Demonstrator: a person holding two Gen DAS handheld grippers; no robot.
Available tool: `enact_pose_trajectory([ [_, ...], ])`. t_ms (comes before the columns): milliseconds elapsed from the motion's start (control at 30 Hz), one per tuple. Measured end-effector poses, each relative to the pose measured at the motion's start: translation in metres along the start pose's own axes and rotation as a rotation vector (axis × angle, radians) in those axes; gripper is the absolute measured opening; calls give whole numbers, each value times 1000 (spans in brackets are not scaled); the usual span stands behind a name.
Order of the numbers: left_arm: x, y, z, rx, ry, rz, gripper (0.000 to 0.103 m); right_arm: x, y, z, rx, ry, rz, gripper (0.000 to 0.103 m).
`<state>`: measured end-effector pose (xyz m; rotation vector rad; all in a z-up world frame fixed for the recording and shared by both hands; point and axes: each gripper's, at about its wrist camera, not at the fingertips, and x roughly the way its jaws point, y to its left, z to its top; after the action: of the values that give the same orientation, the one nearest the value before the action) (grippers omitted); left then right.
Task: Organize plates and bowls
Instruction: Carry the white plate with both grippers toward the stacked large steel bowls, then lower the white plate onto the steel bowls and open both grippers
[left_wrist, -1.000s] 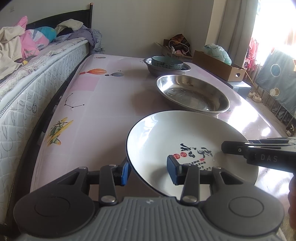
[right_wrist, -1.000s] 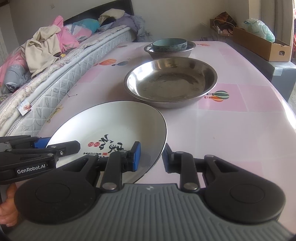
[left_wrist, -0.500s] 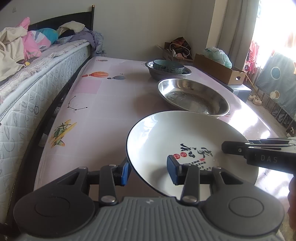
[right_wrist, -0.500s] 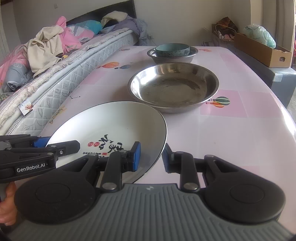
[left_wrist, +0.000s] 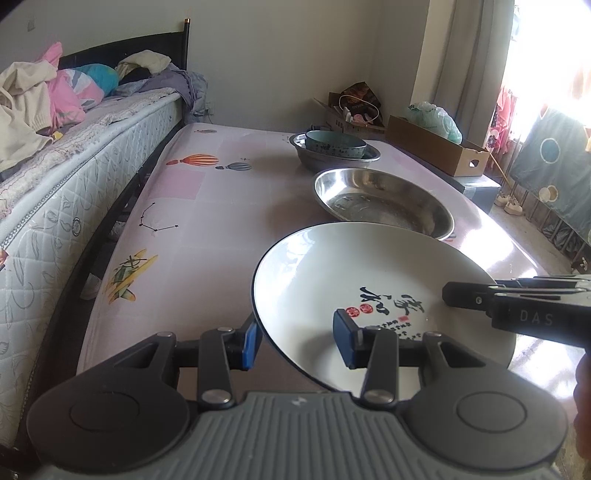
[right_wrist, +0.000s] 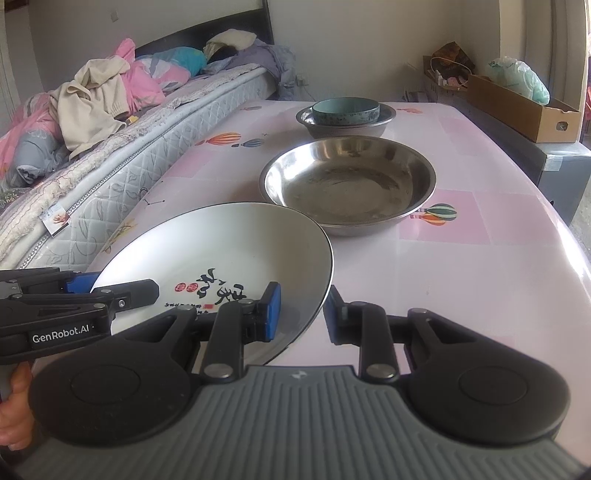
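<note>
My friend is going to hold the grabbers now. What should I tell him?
Left gripper: clamped on the white plate's left rim.
Right gripper: clamped on its right rim.
The plate is held between both, near the table's close end.
Ahead: empty large steel bowl; behind it, a teal bowl nested in a small steel bowl.
Left: set the plate down, probably in the stack.

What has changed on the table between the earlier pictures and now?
The view has tilted up a little, so the far bowls sit lower in the frame. Otherwise nothing has changed. The left gripper and the right gripper still hold the white plate by opposite rims. The large steel bowl has not moved.
</note>
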<state>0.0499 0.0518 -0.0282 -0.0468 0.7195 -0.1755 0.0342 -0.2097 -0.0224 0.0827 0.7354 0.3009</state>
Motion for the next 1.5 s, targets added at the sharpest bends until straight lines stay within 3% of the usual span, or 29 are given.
enact_pose_trajectory([
  [833, -4, -20, 19, 46, -43, -12, 42, -21, -15, 10, 39, -55, -17, 24],
  [1500, 28, -40, 50, 92, -49, -59, 42, -10, -46, 32, 113, -84, -51, 24],
])
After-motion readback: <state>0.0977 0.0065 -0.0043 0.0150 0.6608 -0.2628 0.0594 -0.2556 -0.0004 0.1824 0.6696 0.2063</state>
